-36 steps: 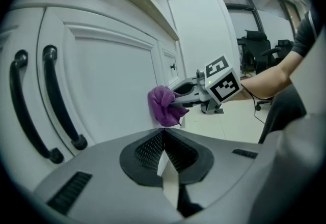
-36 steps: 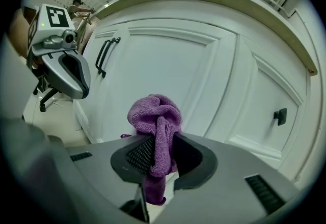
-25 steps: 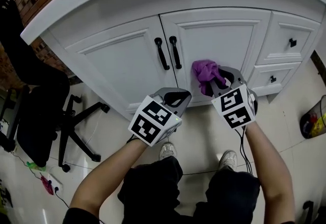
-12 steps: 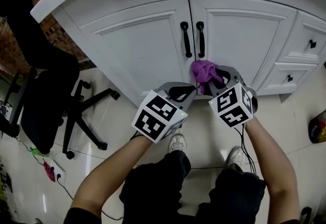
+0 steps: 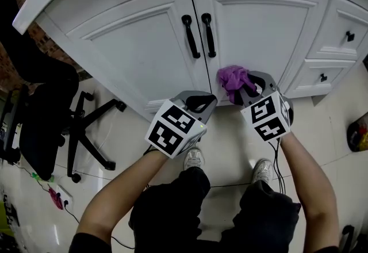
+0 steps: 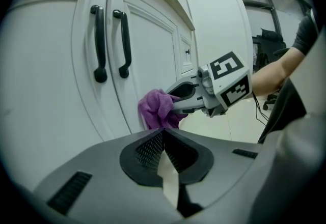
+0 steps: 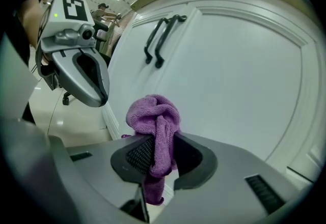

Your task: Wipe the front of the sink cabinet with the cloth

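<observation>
The right hand-held gripper [image 5: 242, 88] is pinching the purple cloth [image 5: 233, 80]. In the right gripper view the cloth [image 7: 155, 122] stands bunched between the two dark pads, and one end of it hangs down below them. The bunch is pressed to the low part of the right door [image 5: 261, 33] of the white sink cabinet [image 5: 144, 53], under the two black handles [image 5: 198, 35] that stand side by side at the middle.

The left hand-held gripper [image 5: 200, 107] is held just to the left of the right one, in front of the lower edge of the cabinet. Its jaws are pressed together at the tip and there is nothing between them (the left gripper view [image 6: 162, 137] shows this clearly). From that view the right hand-held gripper [image 6: 187, 99] with the cloth [image 6: 157, 110] is seen against the door, below the handles [image 6: 111, 44].

To the right of the doors there are two drawers with small black knobs [image 5: 347, 36]. A black office chair [image 5: 49, 114] stands at the left on the pale tiled floor [image 5: 230, 134]. The person's two shoes [image 5: 194, 158] are on the floor close to the cabinet base.
</observation>
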{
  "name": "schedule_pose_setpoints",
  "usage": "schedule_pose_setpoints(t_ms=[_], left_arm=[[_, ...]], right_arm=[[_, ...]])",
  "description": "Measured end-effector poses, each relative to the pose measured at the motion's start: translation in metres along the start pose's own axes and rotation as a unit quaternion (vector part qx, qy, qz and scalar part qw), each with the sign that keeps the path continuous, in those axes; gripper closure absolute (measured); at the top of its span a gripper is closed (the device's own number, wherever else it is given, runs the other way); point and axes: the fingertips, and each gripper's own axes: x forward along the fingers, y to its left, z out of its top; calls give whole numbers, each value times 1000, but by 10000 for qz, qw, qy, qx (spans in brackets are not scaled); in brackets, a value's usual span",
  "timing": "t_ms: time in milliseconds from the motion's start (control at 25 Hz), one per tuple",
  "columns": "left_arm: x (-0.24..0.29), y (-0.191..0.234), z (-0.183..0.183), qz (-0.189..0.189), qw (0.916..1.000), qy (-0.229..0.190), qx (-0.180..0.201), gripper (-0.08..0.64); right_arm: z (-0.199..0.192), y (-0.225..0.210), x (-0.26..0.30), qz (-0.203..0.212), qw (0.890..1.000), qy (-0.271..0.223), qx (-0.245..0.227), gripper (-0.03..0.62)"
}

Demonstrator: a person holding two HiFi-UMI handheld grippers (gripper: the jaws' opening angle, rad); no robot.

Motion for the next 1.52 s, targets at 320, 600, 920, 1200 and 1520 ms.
schedule_pose_setpoints(t_ms=[320,600,920,1200,1520], left_arm=[[37,-20,17,-383,9991,6,183,555],[56,-25,22,-533,9982,60,280,555],[65,-16,5,-526,9982,98,286,555],[68,-17,-8,-565,9979,205,248,555],[68,-17,-19,-557,9977,279,257,555]], right_arm=[[-57,-74,-38,-705,9936,177,866,503],[-84,-111,-65,-1092,9861,39,1248,503],[-123,-127,-77,-1649,9744,64,1525,503],[-163,-109,-58,-1564,9721,442,1694,503],[-177,-87,-39,-1366,9734,742,1681,503]])
